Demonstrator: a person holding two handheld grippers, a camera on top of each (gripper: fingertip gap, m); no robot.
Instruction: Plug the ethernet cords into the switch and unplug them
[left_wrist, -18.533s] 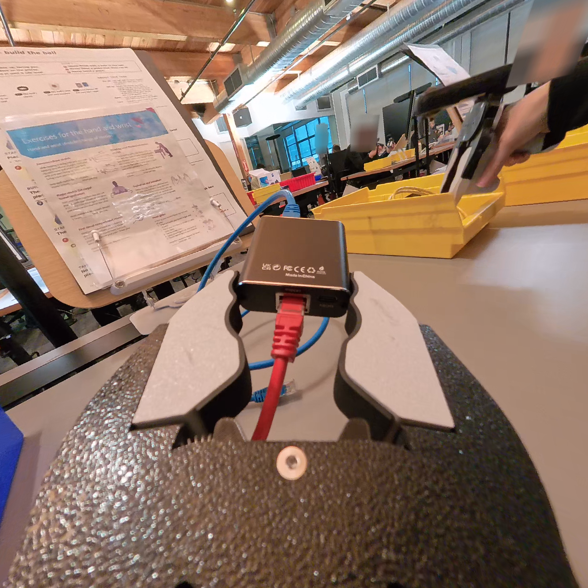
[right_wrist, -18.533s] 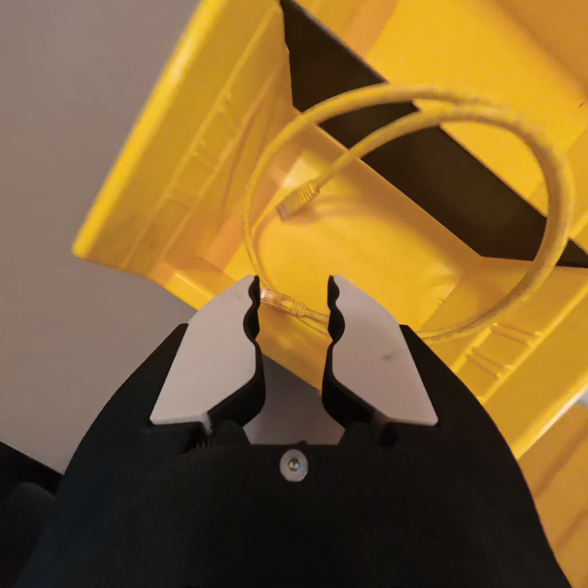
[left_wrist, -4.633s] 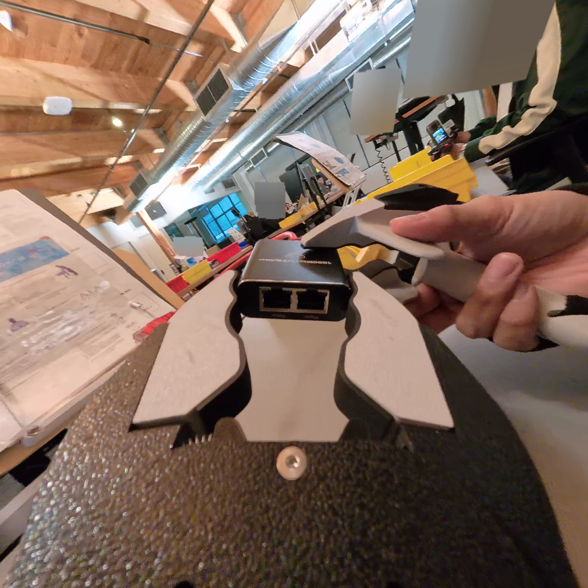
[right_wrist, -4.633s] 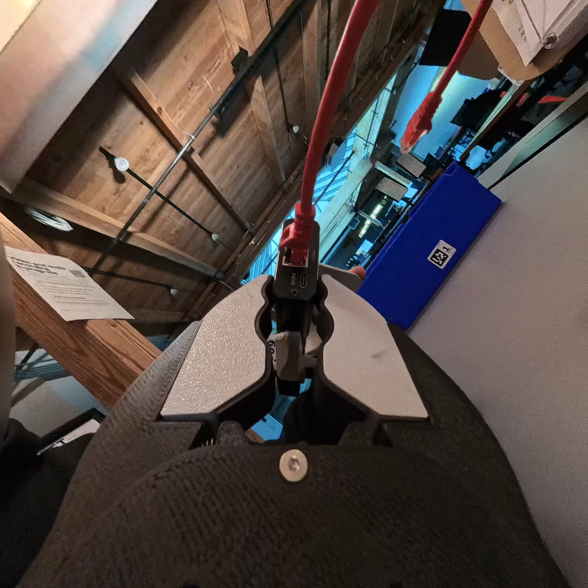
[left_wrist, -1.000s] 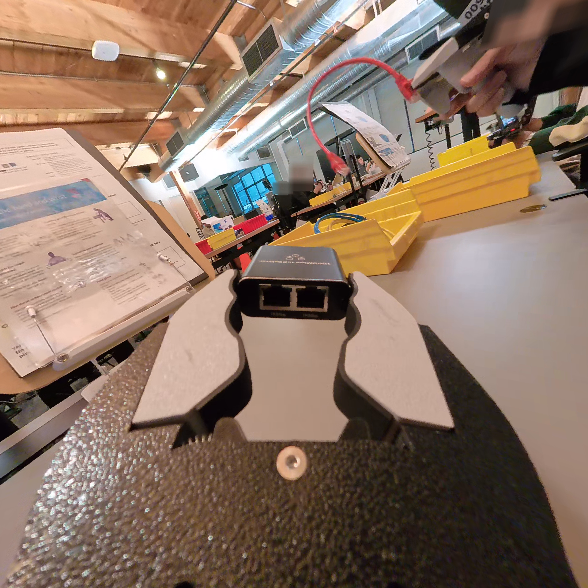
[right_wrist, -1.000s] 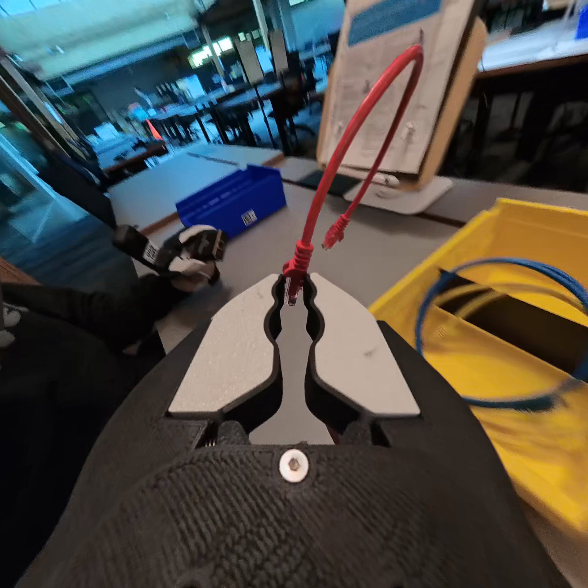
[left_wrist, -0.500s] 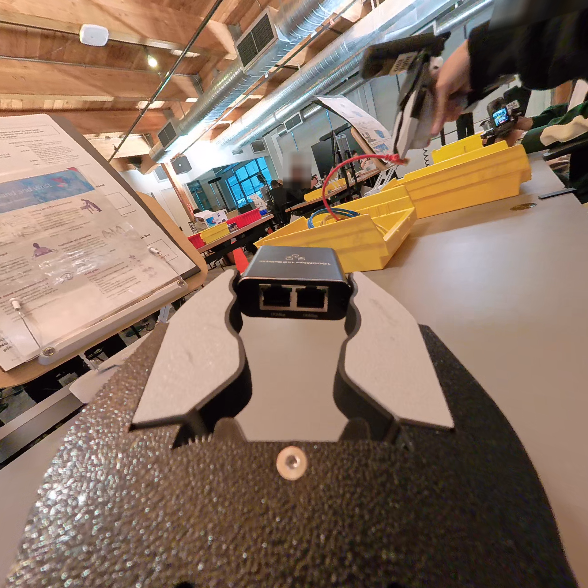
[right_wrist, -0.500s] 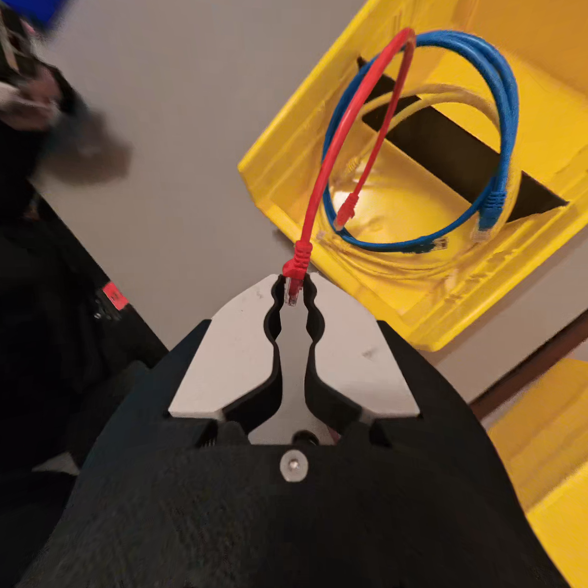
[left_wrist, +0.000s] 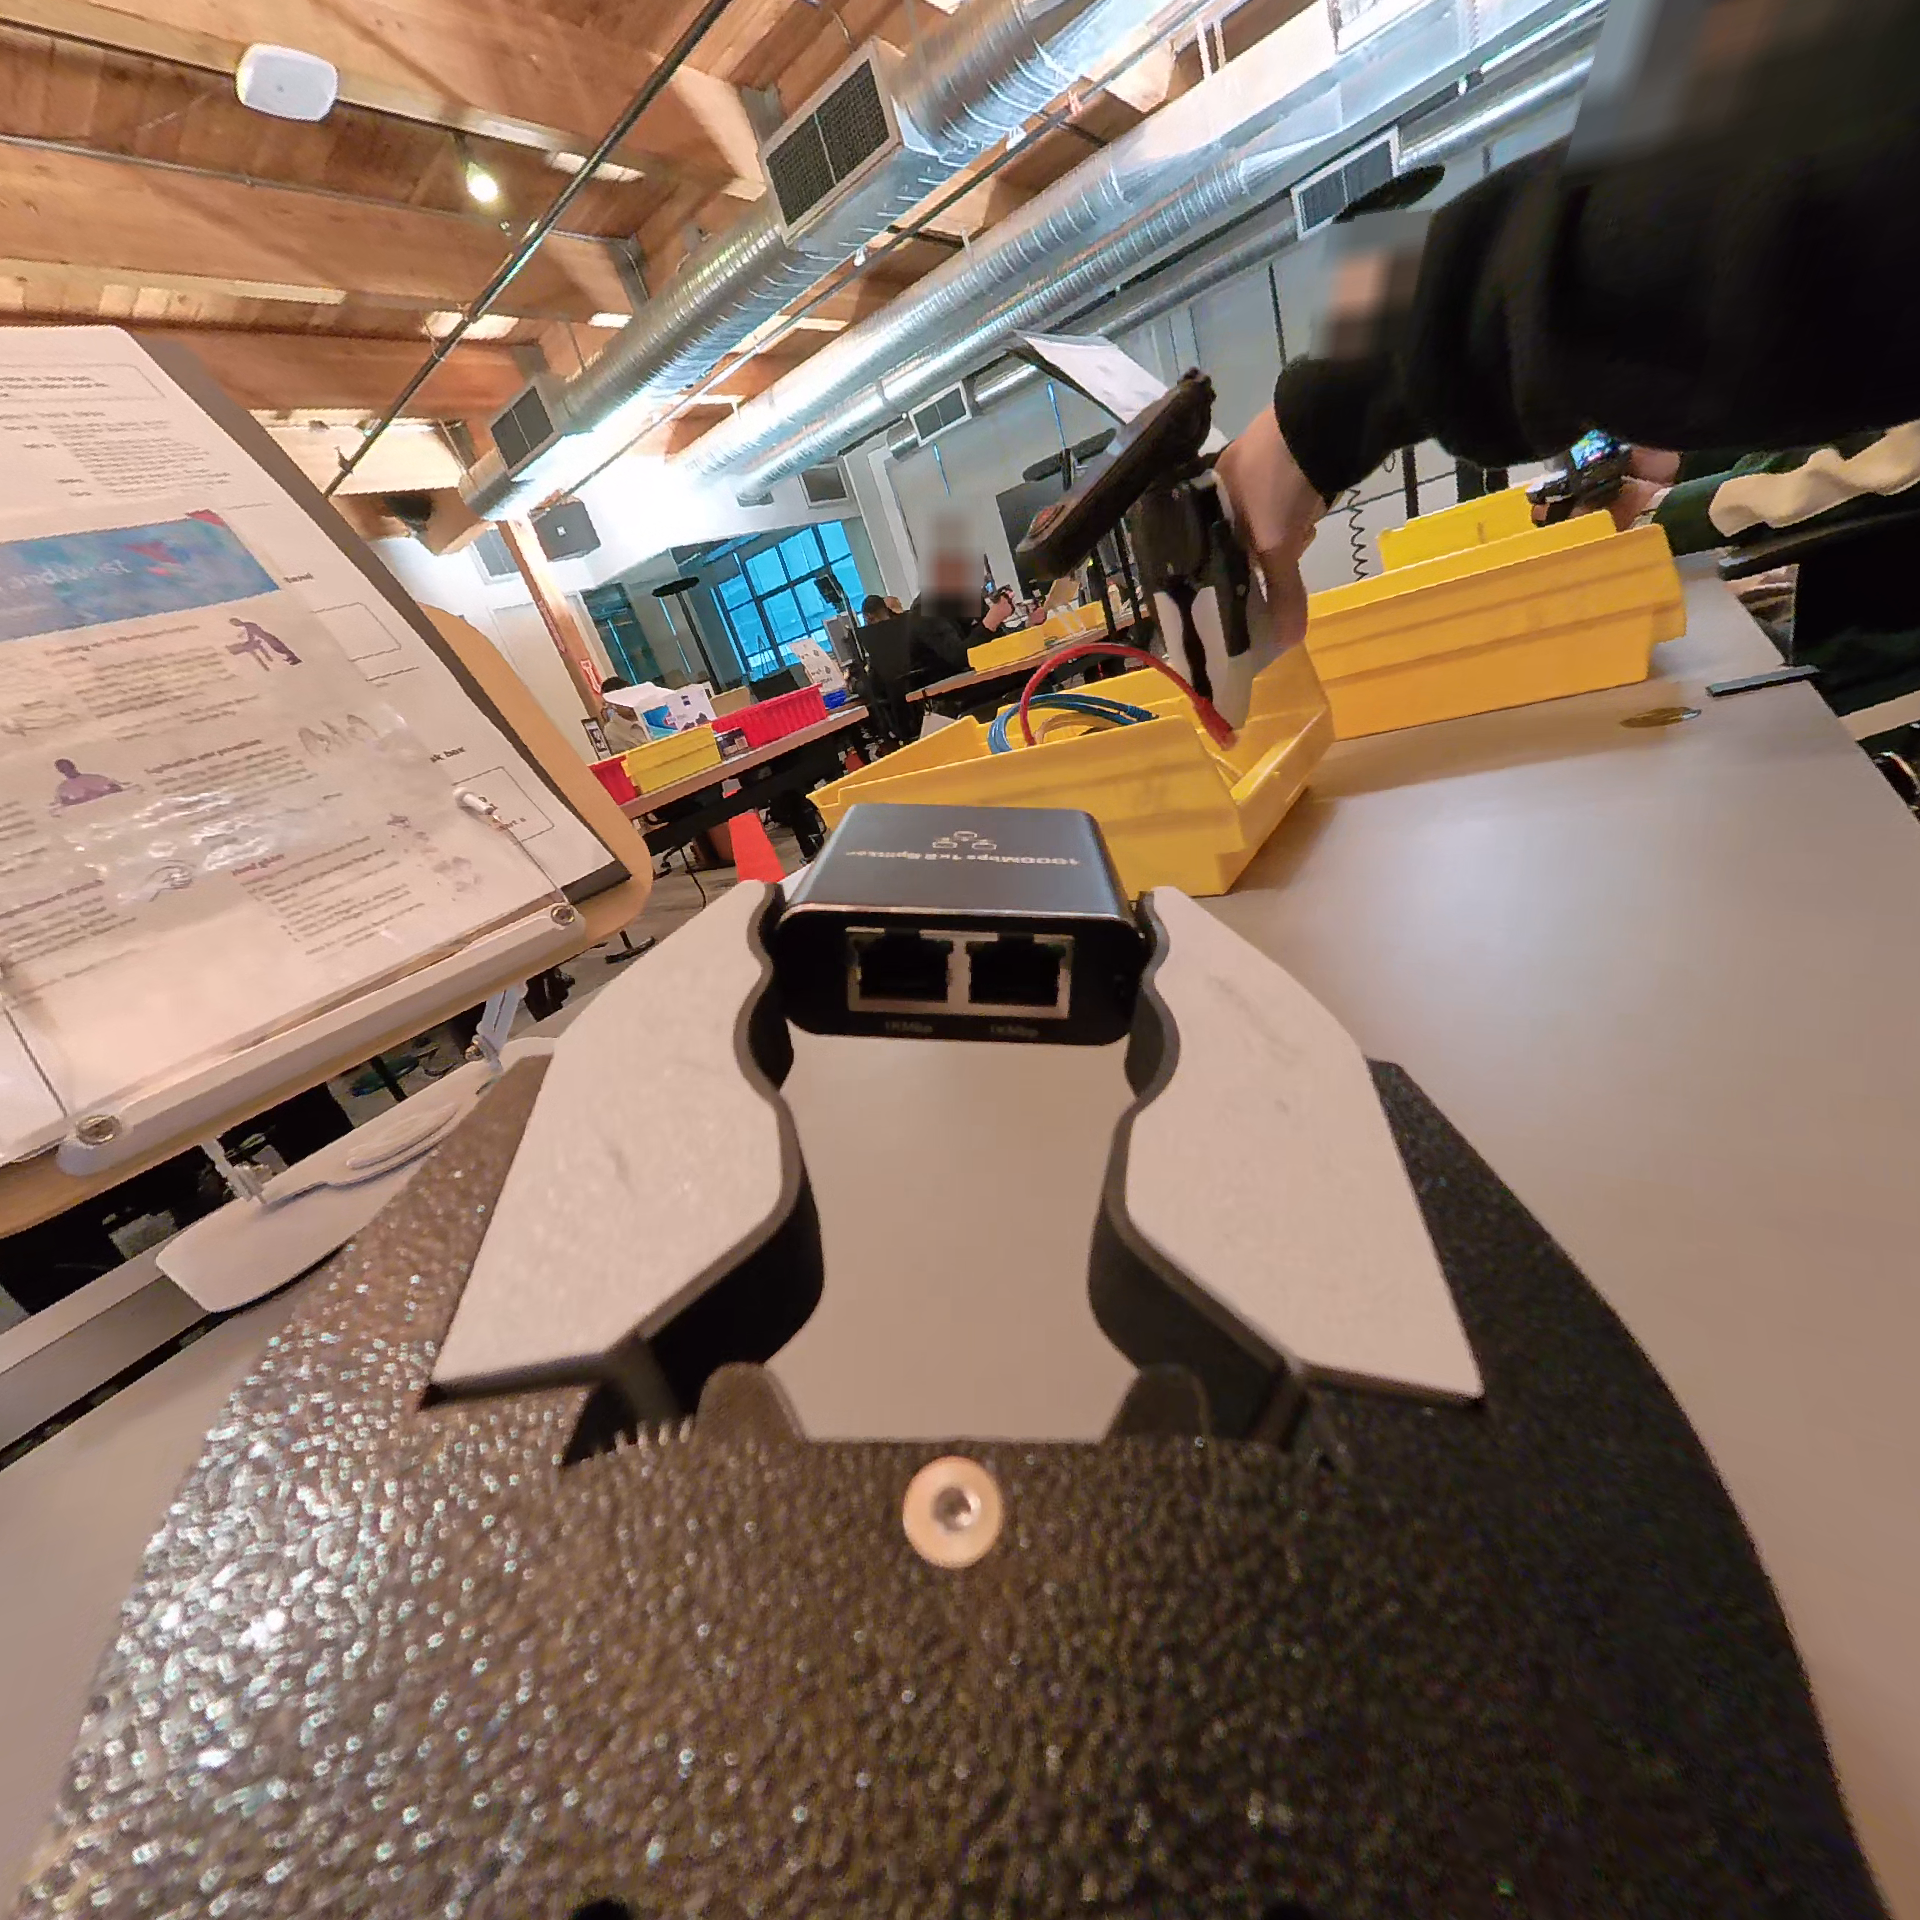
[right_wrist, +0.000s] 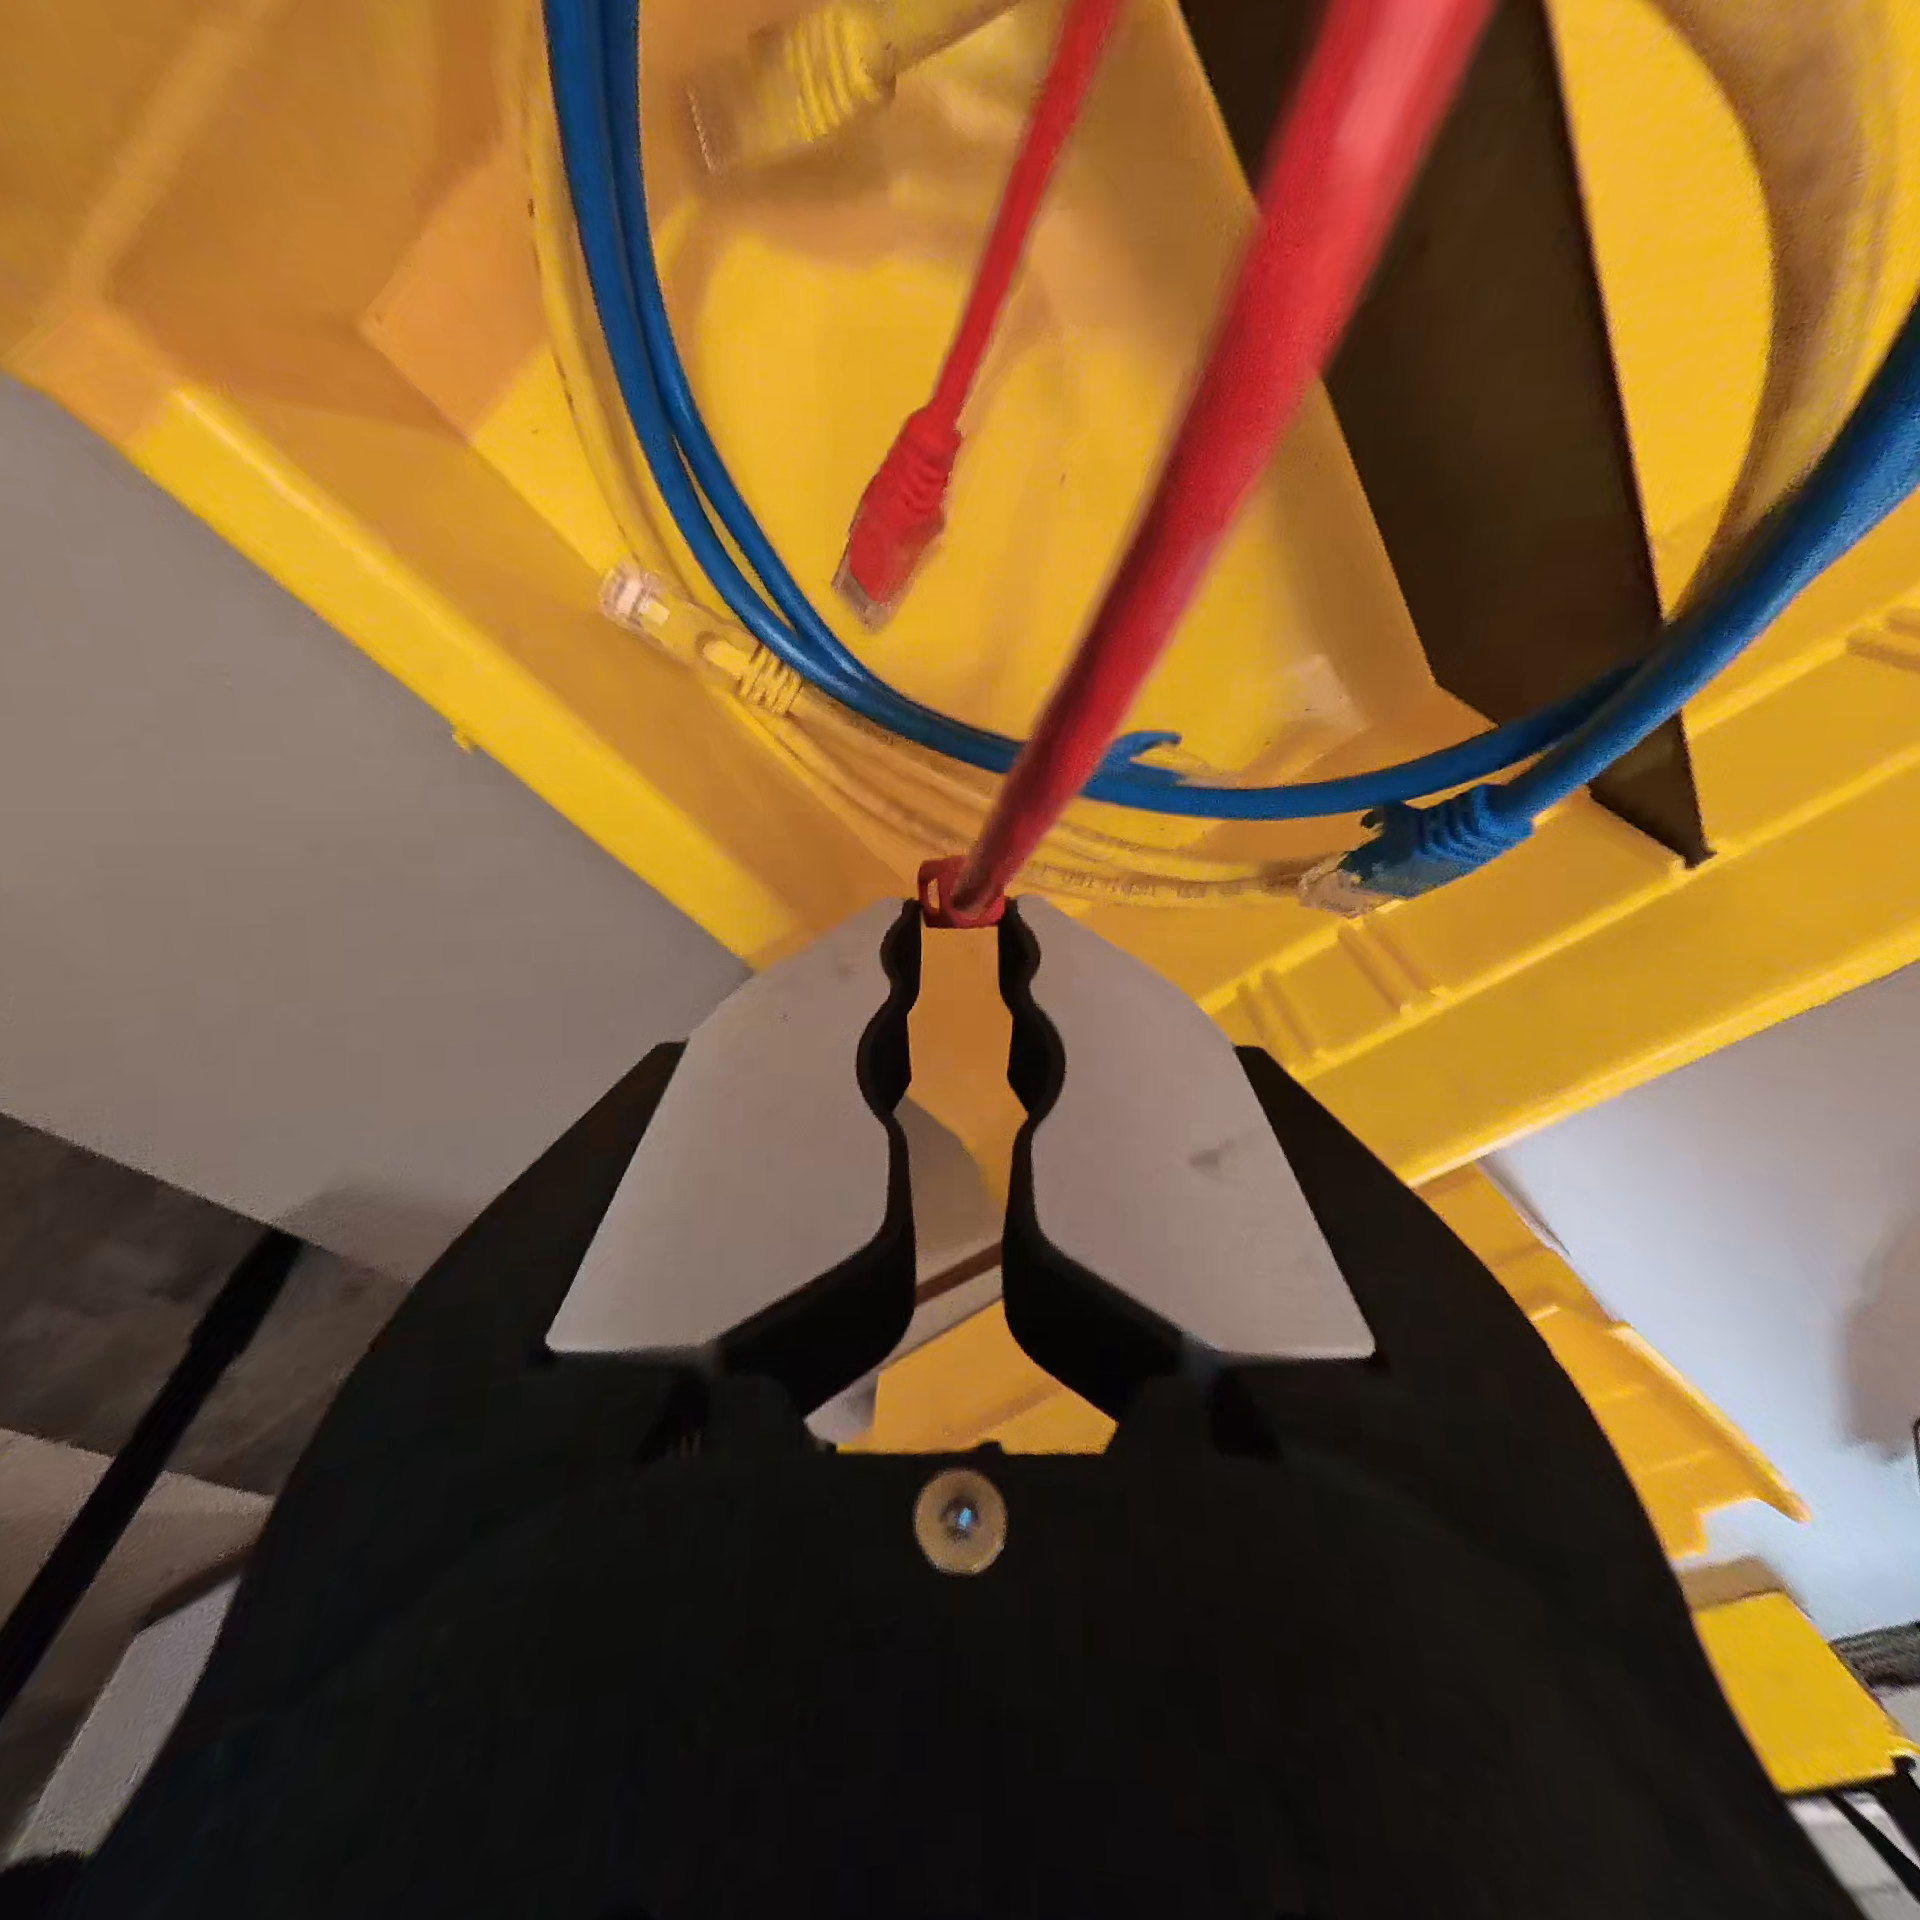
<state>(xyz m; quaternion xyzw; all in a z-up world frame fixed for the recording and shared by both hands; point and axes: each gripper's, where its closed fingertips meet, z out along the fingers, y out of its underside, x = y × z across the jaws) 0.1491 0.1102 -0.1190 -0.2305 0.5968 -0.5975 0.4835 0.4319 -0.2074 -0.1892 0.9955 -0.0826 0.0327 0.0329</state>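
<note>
My left gripper (left_wrist: 957, 920) is shut on the black switch (left_wrist: 961, 857) and holds it just above the grey table (left_wrist: 1558, 987). Its two ports (left_wrist: 958, 971) face the camera and are empty. My right gripper (right_wrist: 961, 909) is shut on one plug of the red ethernet cord (right_wrist: 1195, 416) and points down over the yellow bin (right_wrist: 416, 582). The cord's other plug (right_wrist: 899, 520) hangs inside the bin. In the left wrist view a hand holds the right gripper (left_wrist: 1226, 686) over the bin (left_wrist: 1039, 790), with the red cord (left_wrist: 1101, 660) looping from it.
A blue cord (right_wrist: 717, 582) and a yellow cord (right_wrist: 758, 681) lie coiled in the bin. A tilted document stand (left_wrist: 260, 727) rises at the left. More yellow bins (left_wrist: 1486, 634) stand at the table's far side.
My right gripper has dropped lower over the yellow bin with the red cord, whose free plug now hangs inside it. My left gripper still holds the switch in place.
</note>
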